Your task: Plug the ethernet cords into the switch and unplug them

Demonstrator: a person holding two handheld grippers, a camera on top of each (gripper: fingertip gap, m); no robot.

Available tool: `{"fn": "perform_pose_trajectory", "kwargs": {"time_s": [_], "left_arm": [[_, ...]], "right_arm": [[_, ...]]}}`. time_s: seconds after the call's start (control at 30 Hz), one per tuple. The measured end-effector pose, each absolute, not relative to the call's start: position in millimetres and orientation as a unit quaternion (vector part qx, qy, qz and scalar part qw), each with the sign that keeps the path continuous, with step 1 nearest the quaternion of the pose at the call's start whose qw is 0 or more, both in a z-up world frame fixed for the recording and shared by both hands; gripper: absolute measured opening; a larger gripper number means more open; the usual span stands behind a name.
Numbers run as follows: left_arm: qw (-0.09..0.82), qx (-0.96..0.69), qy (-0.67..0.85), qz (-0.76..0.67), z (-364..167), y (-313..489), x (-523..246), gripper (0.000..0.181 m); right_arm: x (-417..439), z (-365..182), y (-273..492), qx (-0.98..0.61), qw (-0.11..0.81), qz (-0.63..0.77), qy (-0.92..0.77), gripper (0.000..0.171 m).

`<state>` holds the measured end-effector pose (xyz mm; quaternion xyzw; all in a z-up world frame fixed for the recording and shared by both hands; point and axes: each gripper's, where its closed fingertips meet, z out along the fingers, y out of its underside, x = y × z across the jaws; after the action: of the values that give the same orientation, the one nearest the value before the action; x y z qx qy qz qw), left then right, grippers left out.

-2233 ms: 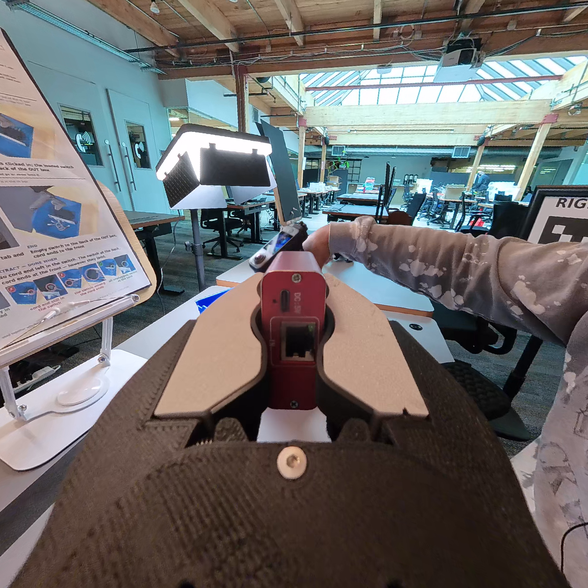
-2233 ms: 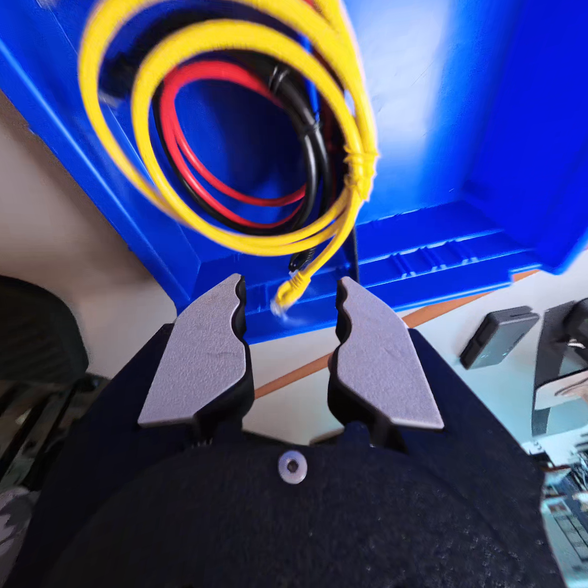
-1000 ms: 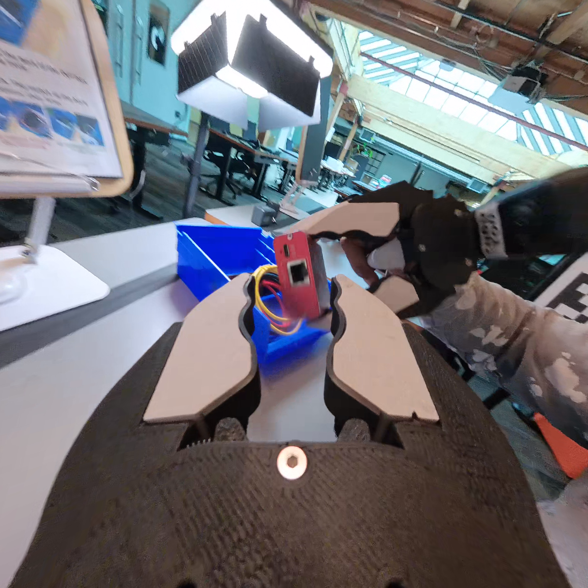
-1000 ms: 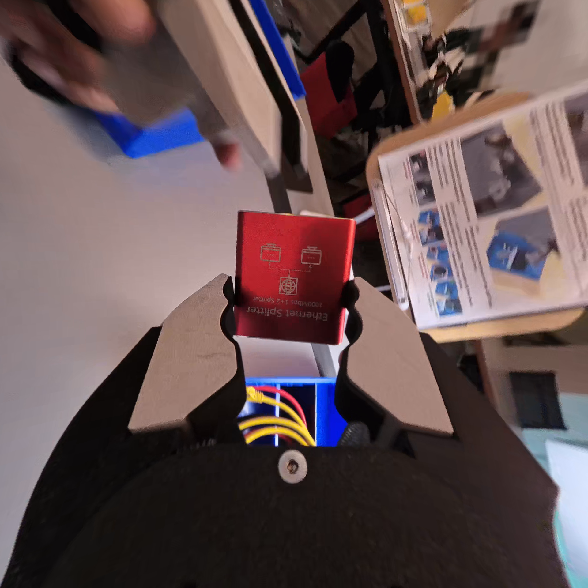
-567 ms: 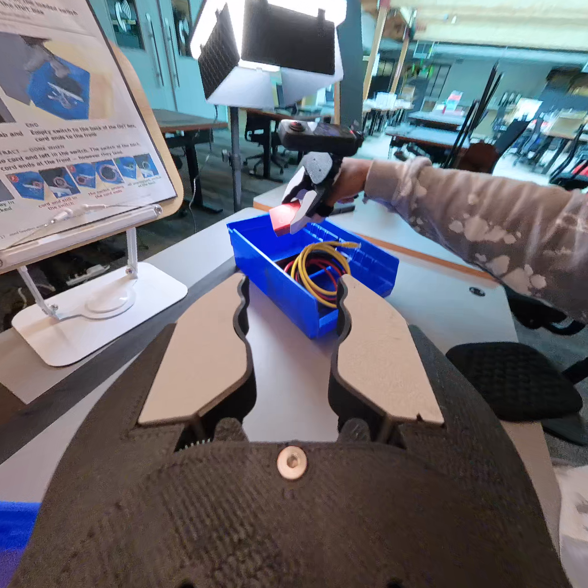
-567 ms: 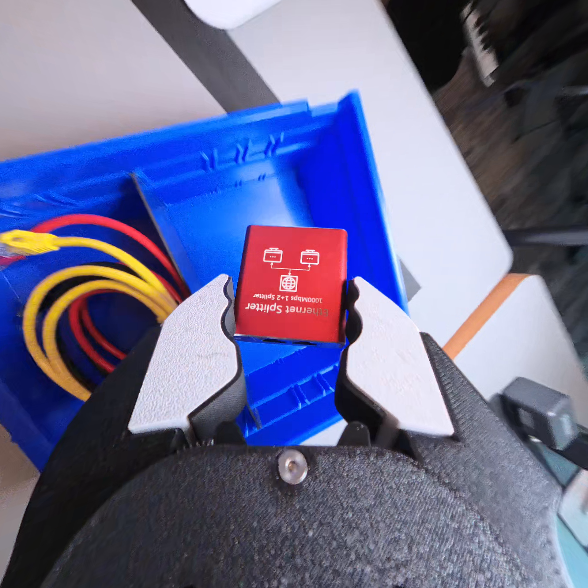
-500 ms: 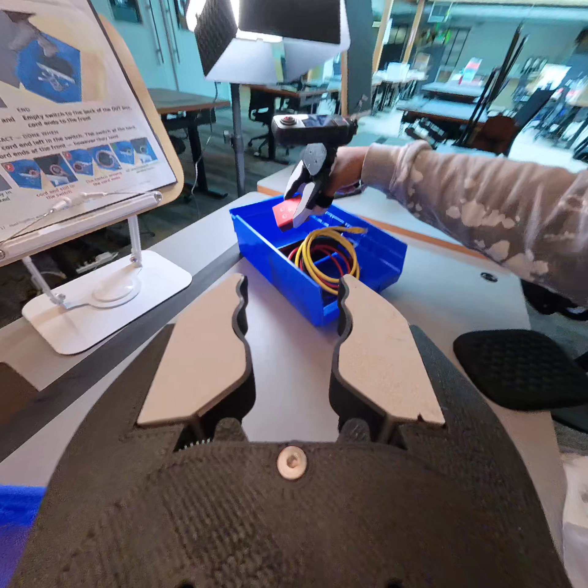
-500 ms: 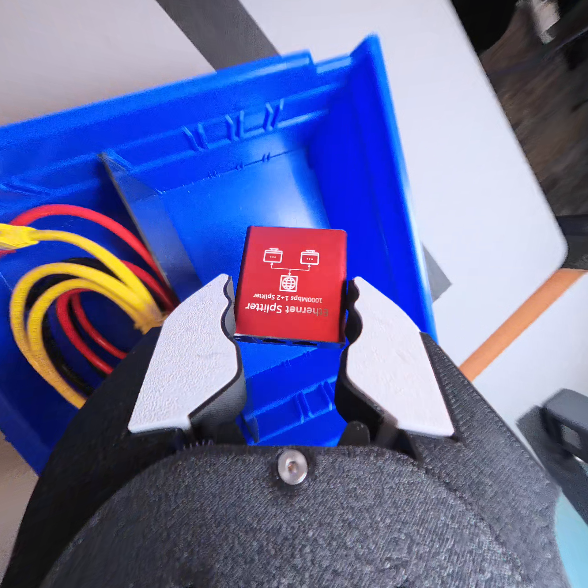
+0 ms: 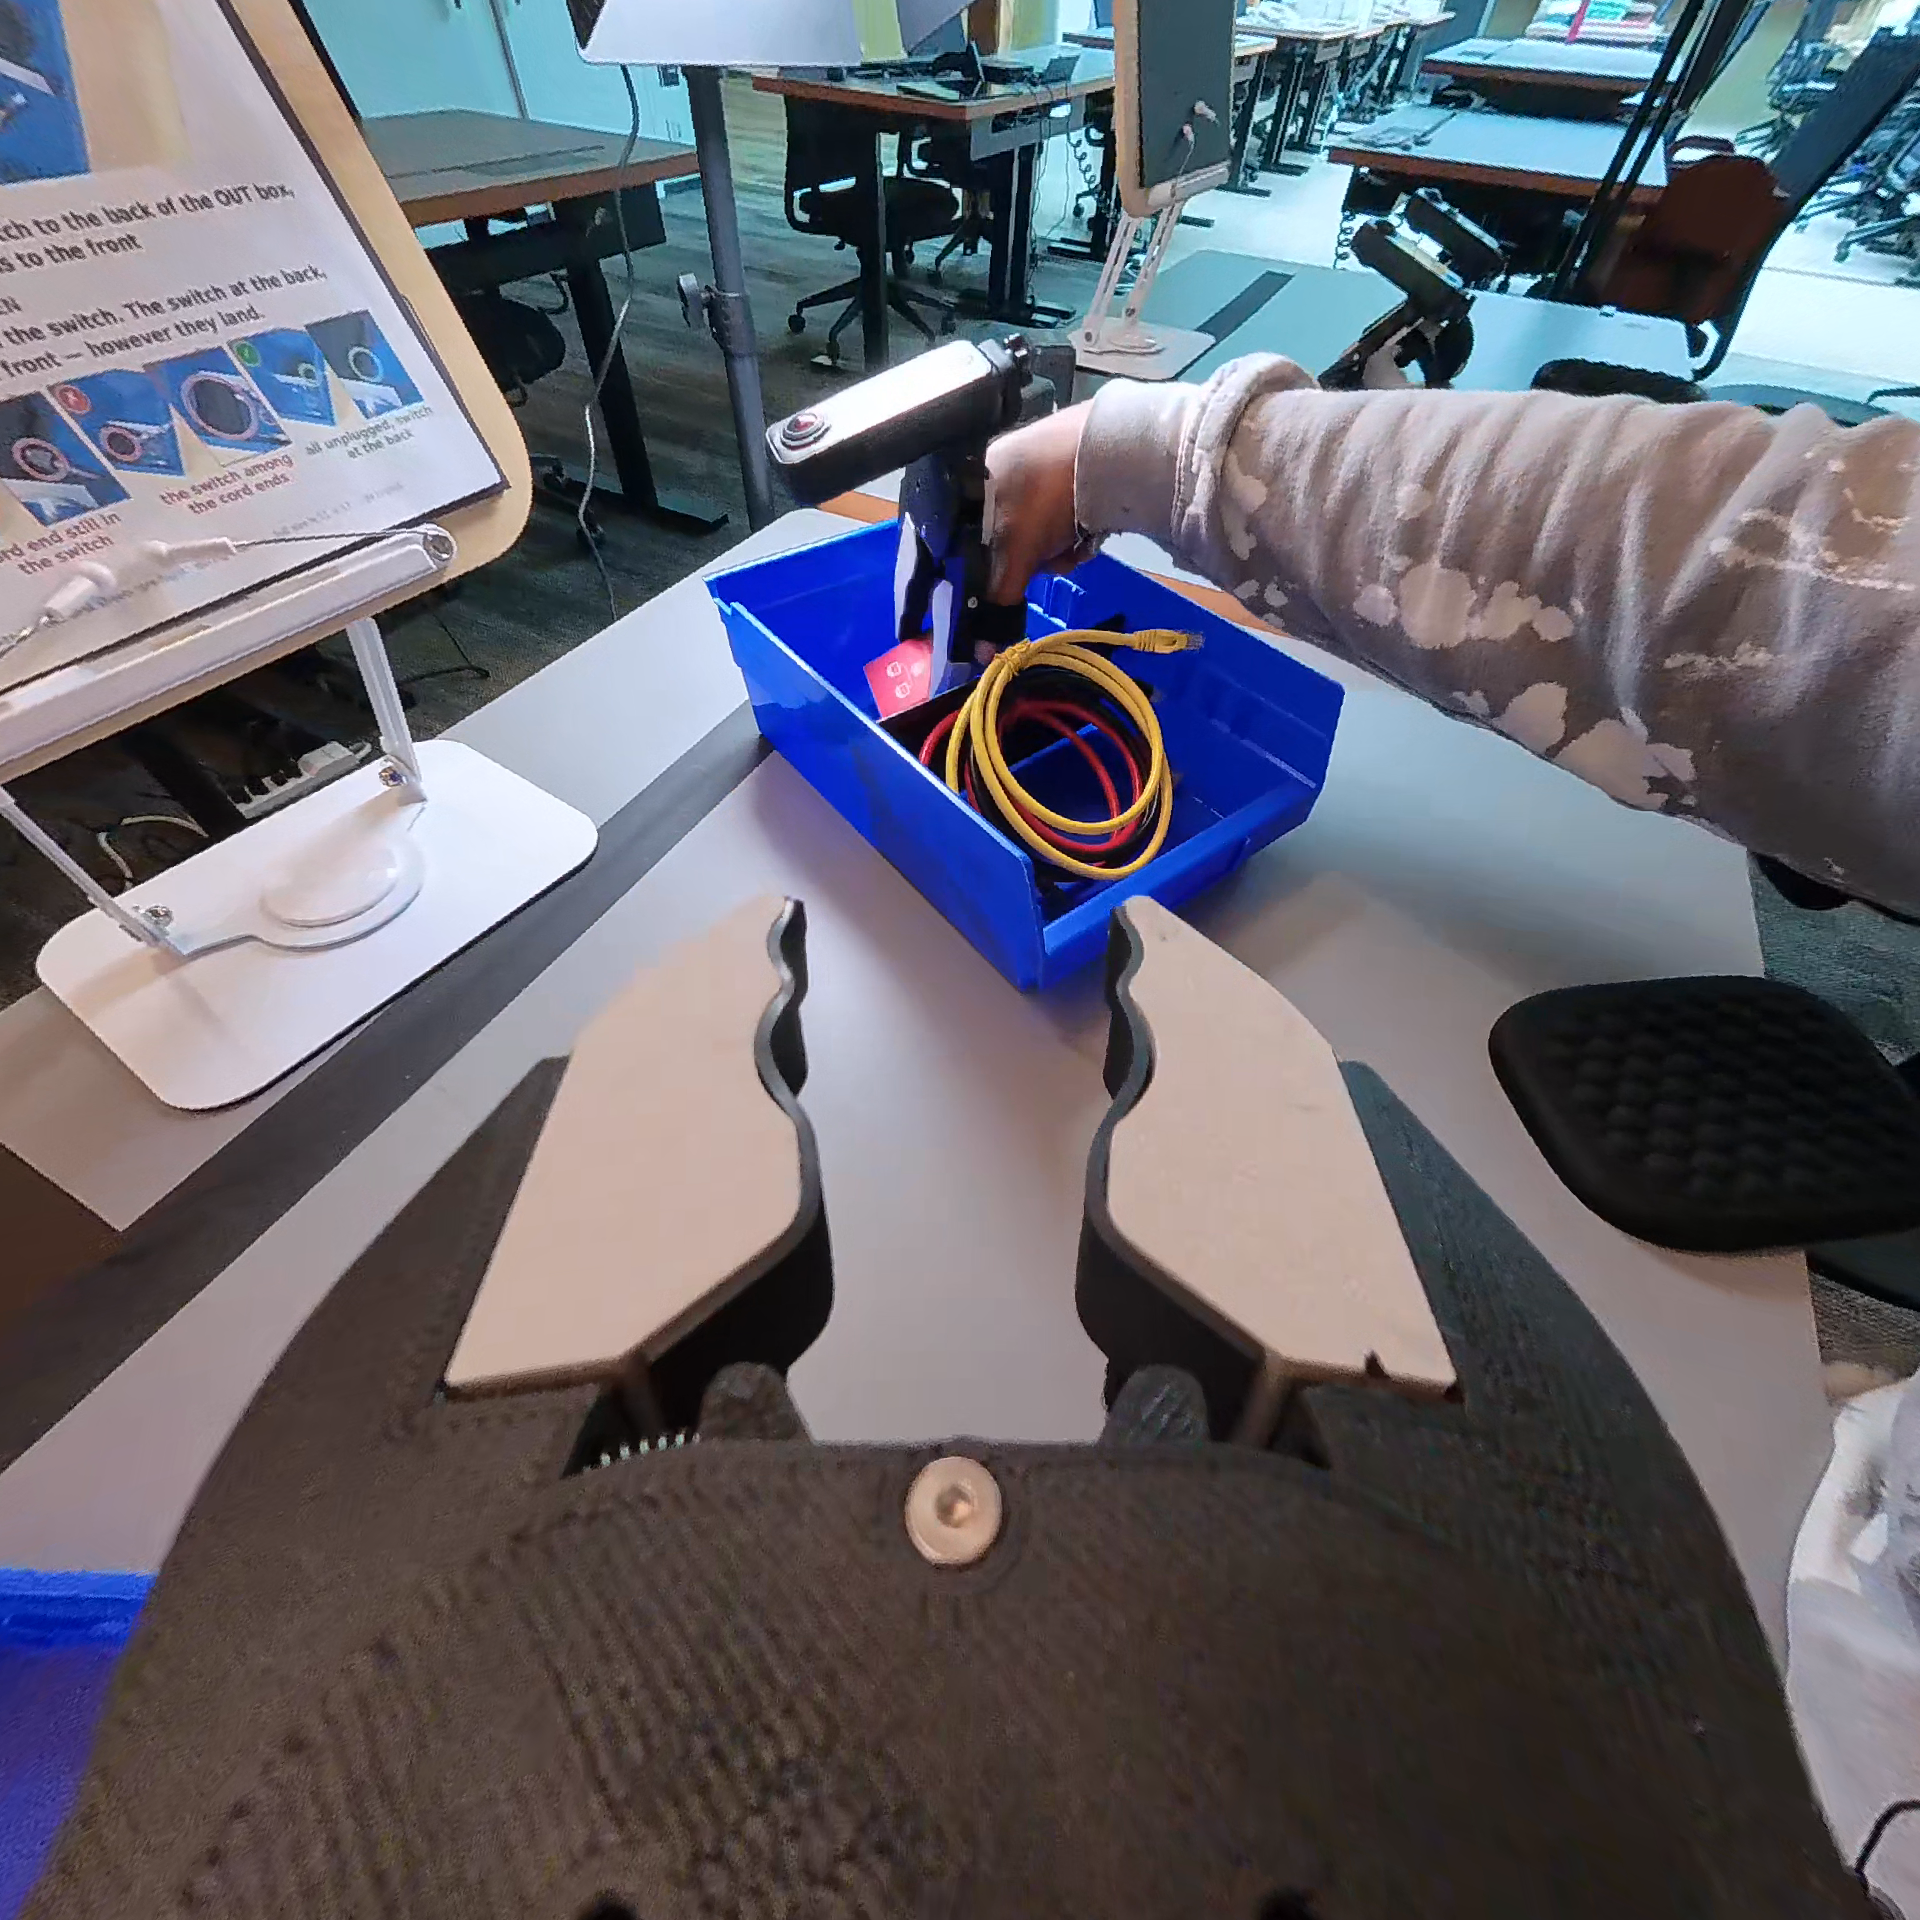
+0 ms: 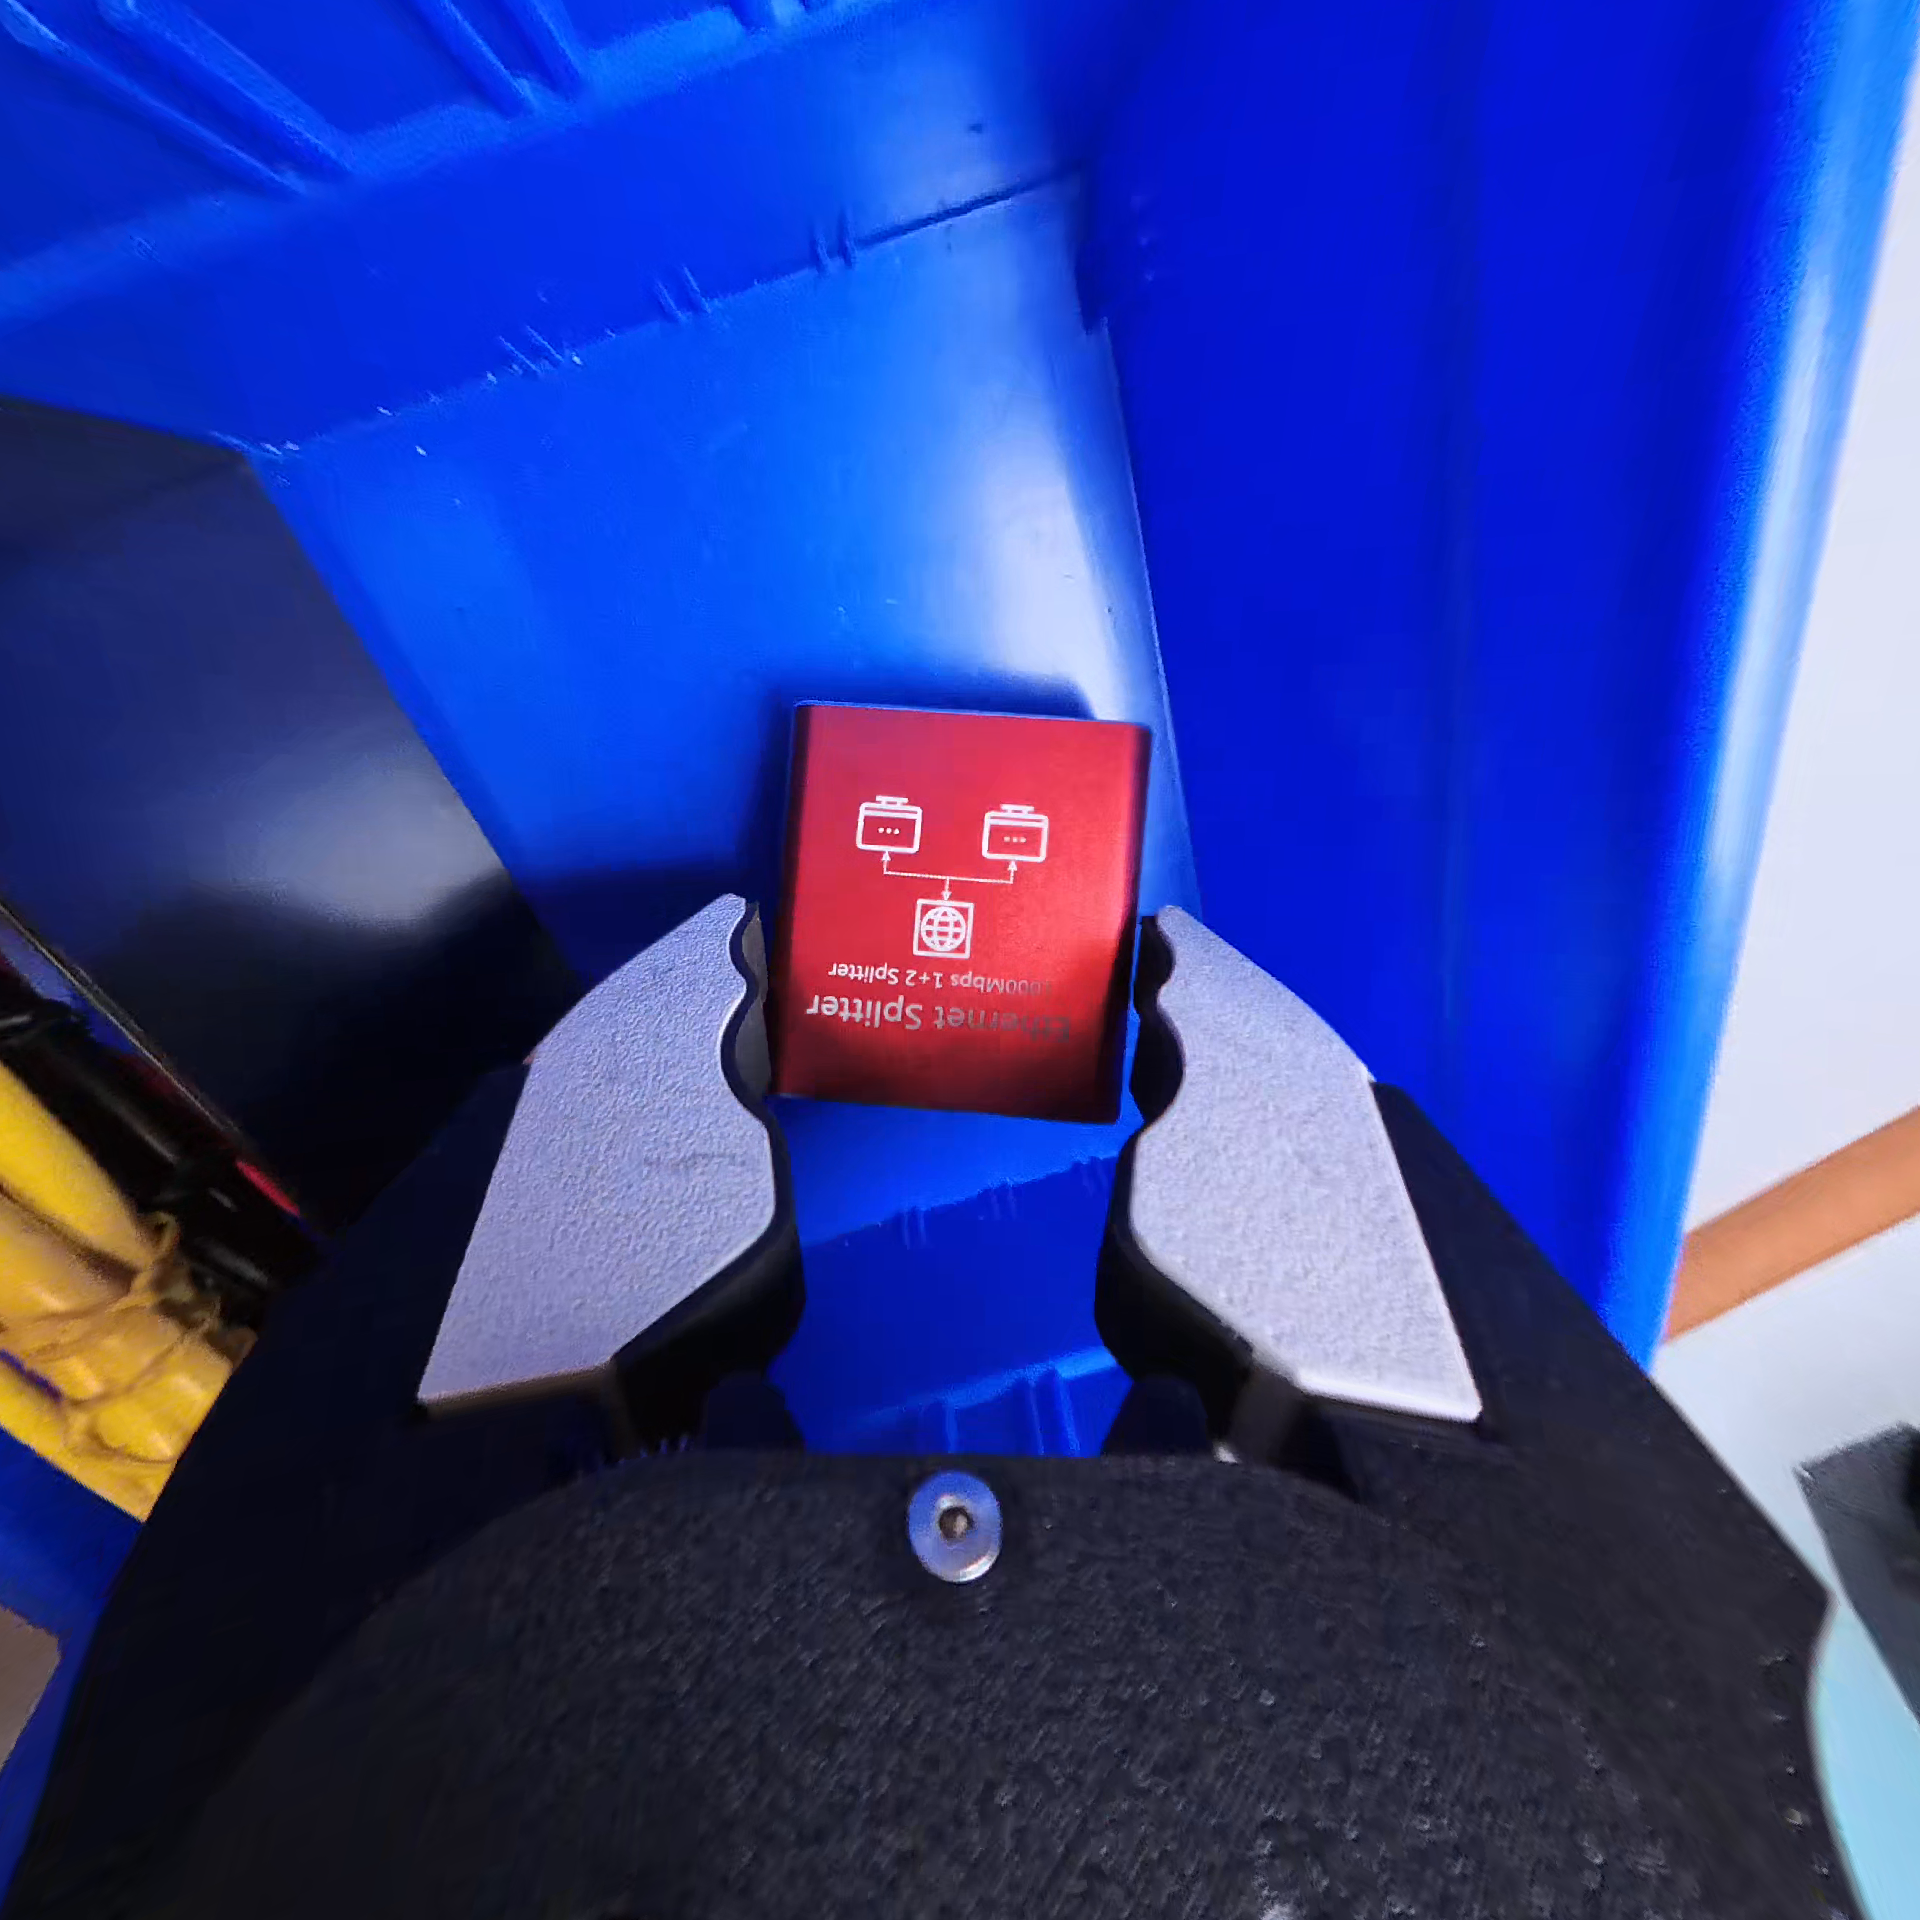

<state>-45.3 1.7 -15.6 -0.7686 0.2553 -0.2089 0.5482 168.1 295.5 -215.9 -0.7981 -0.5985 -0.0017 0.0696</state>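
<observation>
The red switch [image 10: 961,914] is held between the fingers of my right gripper [image 10: 945,997], low inside the back compartment of the blue bin [image 10: 1351,520]. In the left wrist view the right gripper [image 9: 935,623] reaches down into the bin [image 9: 894,821], and the switch [image 9: 899,675] shows at its tip. Coiled yellow, red and black ethernet cords [image 9: 1060,769] lie in the bin's front compartment, also at the left edge of the right wrist view [image 10: 73,1247]. My left gripper [image 9: 951,997] is open and empty above the table, short of the bin.
A stand with an instruction sheet [image 9: 208,312] sits on a white base [image 9: 312,914] at the left. A person's sleeve [image 9: 1507,540] crosses from the right. A black chair seat [image 9: 1704,1112] is off the table's right edge. Another blue object [image 9: 52,1662] shows at lower left.
The switch passed from my left gripper to my right. The right gripper carried it over the bin and lowered it into the back compartment. The left gripper opened and drew back.
</observation>
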Motion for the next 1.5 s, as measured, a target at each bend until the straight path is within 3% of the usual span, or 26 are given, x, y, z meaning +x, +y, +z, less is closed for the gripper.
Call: {"fn": "perform_pose_trajectory", "kwargs": {"time_s": [0.03, 0.27, 0.43, 0.57, 0.77, 0.93, 1.0, 1.07, 1.2, 1.3, 1.33, 1.5], "left_arm": [[0.547, -0.769, 0.255, -0.21, -16.1, 1.7, -45.4, 0.055], [0.552, -0.77, 0.25, -0.201, -14.0, 2.0, -50.1, 0.055], [0.56, -0.765, 0.256, -0.187, -5.9, -3.9, -50.7, 0.055], [0.566, -0.764, 0.254, -0.178, 2.9, -10.9, -59.0, 0.053], [0.534, -0.798, 0.257, -0.11, -8.4, -23.2, -107.1, 0.051], [0.411, -0.878, 0.237, -0.065, -87.3, -49.0, -179.4, 0.053], [0.363, -0.904, 0.22, -0.043, -123.6, -60.9, -208.9, 0.053], [0.316, -0.923, 0.216, -0.038, -156.5, -73.3, -224.9, 0.055], [0.219, -0.94, 0.262, 0.005, -203.3, -88.7, -232.8, 0.055], [0.15, -0.931, 0.322, 0.078, -223.7, -91.9, -235.7, 0.042], [0.144, -0.926, 0.336, 0.097, -227.2, -89.2, -235.8, 0.029], [0.159, -0.909, 0.365, 0.123, -226.5, -71.1, -219.0, 0.028]], "right_arm": [[168.8, -211.2, 297.5, -0.797, 0.078, -0.008, -0.599, 0.069], [151.3, -128.7, 291.1, -0.768, 0.22, 0.004, -0.602, 0.067], [126.7, -71.8, 238.1, -0.724, 0.341, 0.048, -0.598, 0.06], [126.5, -84.3, 160.7, -0.698, 0.308, 0.07, -0.642, 0.058], [156.5, -153.6, 80.3, -0.654, 0.182, 0.006, -0.734, 0.058], [170.6, -201.5, 72.9, -0.653, 0.117, -0.032, -0.747, 0.057], [174.8, -217.3, 72.9, -0.648, 0.089, -0.052, -0.755, 0.048], [171.6, -226.1, 79.0, -0.636, 0.097, -0.081, -0.762, 0.03], [166.7, -226.2, 79.8, -0.617, 0.103, -0.099, -0.774, 0.028], [164.3, -226.1, 67.8, -0.604, 0.103, -0.09, -0.785, 0.028], [163.9, -226.0, 62.0, -0.596, 0.104, -0.09, -0.791, 0.028], [158.8, -225.3, 26.3, -0.553, 0.121, -0.09, -0.82, 0.028]]}}
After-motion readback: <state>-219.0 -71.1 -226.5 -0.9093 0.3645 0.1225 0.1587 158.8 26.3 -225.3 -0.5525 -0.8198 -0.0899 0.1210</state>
